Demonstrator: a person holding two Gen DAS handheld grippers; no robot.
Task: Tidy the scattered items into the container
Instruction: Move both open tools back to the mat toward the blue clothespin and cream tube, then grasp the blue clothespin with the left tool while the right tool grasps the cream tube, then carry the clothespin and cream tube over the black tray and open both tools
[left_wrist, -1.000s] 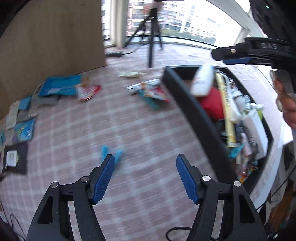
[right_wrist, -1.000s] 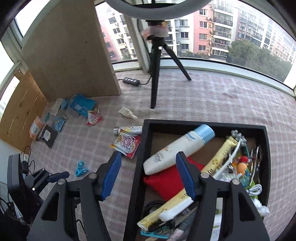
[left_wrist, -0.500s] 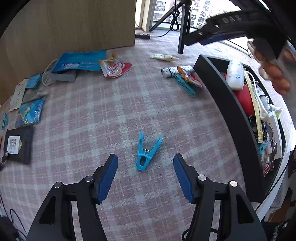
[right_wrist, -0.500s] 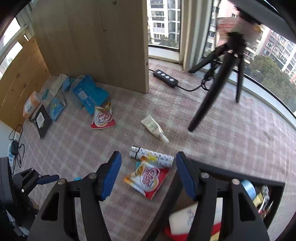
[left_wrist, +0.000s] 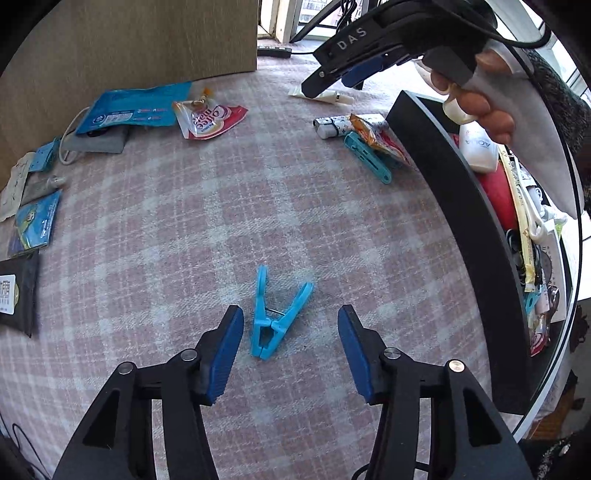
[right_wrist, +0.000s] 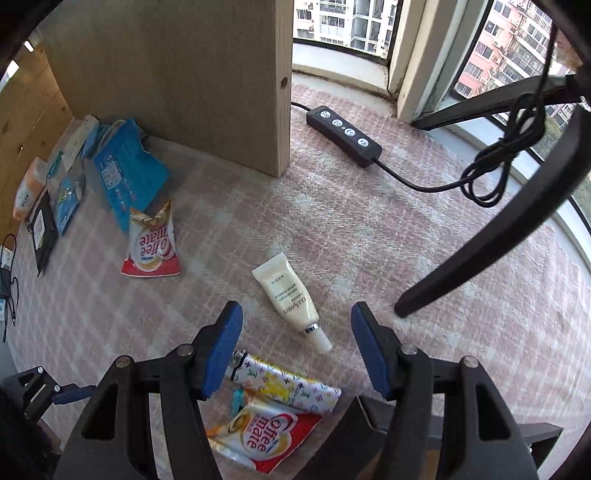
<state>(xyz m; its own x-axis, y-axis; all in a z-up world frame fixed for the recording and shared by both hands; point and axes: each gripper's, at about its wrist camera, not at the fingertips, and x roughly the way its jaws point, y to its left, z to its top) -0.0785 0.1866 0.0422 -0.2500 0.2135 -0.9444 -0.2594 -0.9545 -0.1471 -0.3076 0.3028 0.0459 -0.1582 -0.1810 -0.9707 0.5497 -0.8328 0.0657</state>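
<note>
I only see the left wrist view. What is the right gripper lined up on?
Observer: The right gripper, fingers open, hangs over a cream tube that lies flat on the cloth, untouched.
Operator: Which way does its cap point?
Observer: In the right wrist view the cap points down and to the right, at the end nearer the gripper.
Operator: Anything close beside it?
Observer: A black tripod leg sets its foot down just right of the tube, apart from it.
</note>
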